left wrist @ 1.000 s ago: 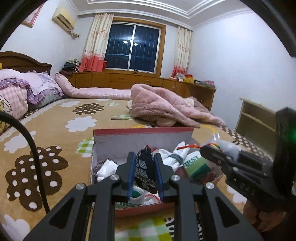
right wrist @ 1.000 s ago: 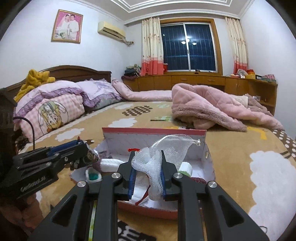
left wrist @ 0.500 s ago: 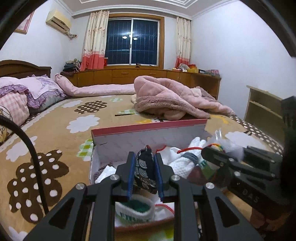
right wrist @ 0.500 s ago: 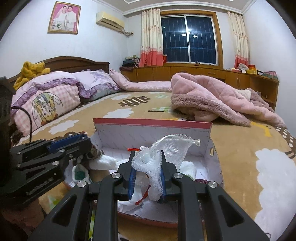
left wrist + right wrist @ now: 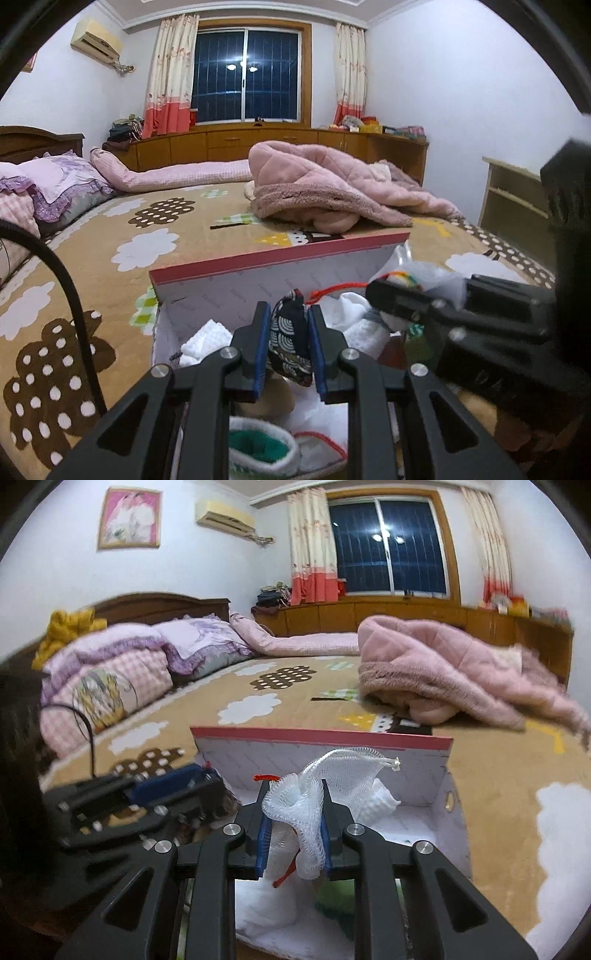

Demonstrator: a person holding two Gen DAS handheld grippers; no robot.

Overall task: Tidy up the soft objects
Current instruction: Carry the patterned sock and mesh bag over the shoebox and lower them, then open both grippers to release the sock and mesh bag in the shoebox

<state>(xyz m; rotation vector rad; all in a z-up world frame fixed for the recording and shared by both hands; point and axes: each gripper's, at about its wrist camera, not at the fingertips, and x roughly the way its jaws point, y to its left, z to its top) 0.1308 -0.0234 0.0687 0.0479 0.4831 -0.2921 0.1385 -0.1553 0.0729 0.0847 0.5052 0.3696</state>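
Hanging above the open cardboard box on the bed, a dark wave-patterned pouch is clamped by the left gripper, while bunched white mesh netting is pinched by the right gripper.

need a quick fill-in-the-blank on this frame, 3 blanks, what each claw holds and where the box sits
1. The left claw is shut on a dark patterned ____.
2. The right claw is shut on a white ____ bath pouf.
3. The open cardboard box with the red rim sits on the ____, in front of the pink blanket.

Missing words: pouch; mesh; bed
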